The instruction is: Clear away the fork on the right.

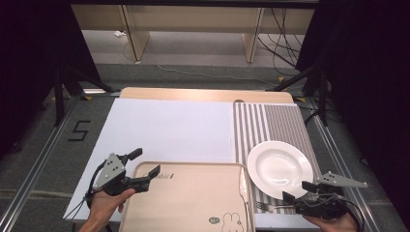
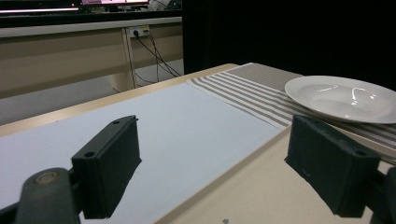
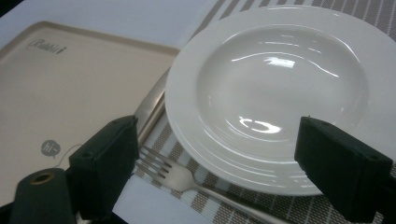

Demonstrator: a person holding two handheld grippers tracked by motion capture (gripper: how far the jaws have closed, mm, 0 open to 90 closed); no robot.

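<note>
My left gripper (image 1: 143, 168) hovered at the far left corner of the beige tray (image 1: 188, 203), spread wide with nothing between its jaws. In the left gripper view one jaw sat over the white sheet (image 2: 154, 126) and the other over the tray's surface (image 2: 261, 186), so the tray's edge ran between them; I judged that stance was a set-up for taking the tray by its rim, though no jaw touched it yet.

My right gripper (image 1: 296, 191) was at the near right of the bench, just as wide open and just as empty. It pointed at the white plate (image 1: 279, 168), which lay on the striped placemat (image 1: 270, 121) right beside the tray. In the right gripper view the plate's near rim (image 3: 233, 154) sat between my jaws, with the fork (image 3: 180, 177) lying just in front of it on the mat, tines toward the tray. I could not tell whether the fork touched the plate's rim.

A knife (image 1: 244, 186) lay along the tray's right edge, between tray and plate. That crowding was why I held the right gripper low and off to the side: to my eye a straight push in risked nudging the fork. My guess was that the plate or the fork was the next pick.
</note>
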